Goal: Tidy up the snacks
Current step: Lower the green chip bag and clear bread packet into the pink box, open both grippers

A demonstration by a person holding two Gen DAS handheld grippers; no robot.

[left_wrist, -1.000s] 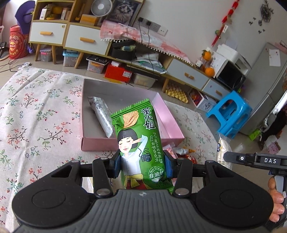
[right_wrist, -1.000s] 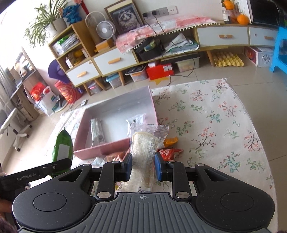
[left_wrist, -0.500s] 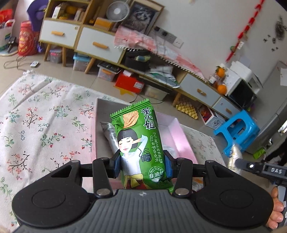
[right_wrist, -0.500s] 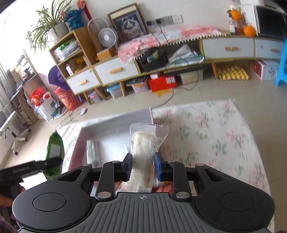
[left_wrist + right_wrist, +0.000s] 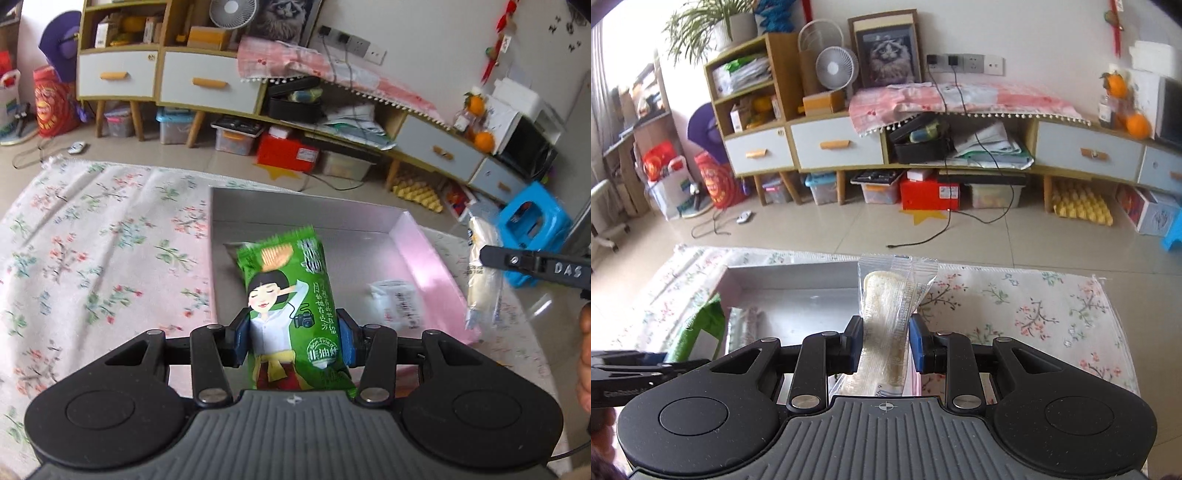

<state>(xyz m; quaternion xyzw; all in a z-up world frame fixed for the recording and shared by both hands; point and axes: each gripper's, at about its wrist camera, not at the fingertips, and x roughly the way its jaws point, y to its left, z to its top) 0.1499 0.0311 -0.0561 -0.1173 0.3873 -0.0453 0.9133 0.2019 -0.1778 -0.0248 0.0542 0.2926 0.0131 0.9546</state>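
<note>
Green packet, cartoon girl with camera, round "Non Fried" seal, clamped in left gripper over pink box. Clear bread packet clamped in right gripper, "DAS" on its finger. White packet lies in box.

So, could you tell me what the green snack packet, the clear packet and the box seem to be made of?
Green snack packet: glossy printed plastic film, with a crimped serrated top edge. Clear packet: see-through plastic film; the pale bread-like snack shows through it. Box: probably cardboard, with thin straight walls, pink outside and a silvery-grey, slightly shiny lining.
</note>
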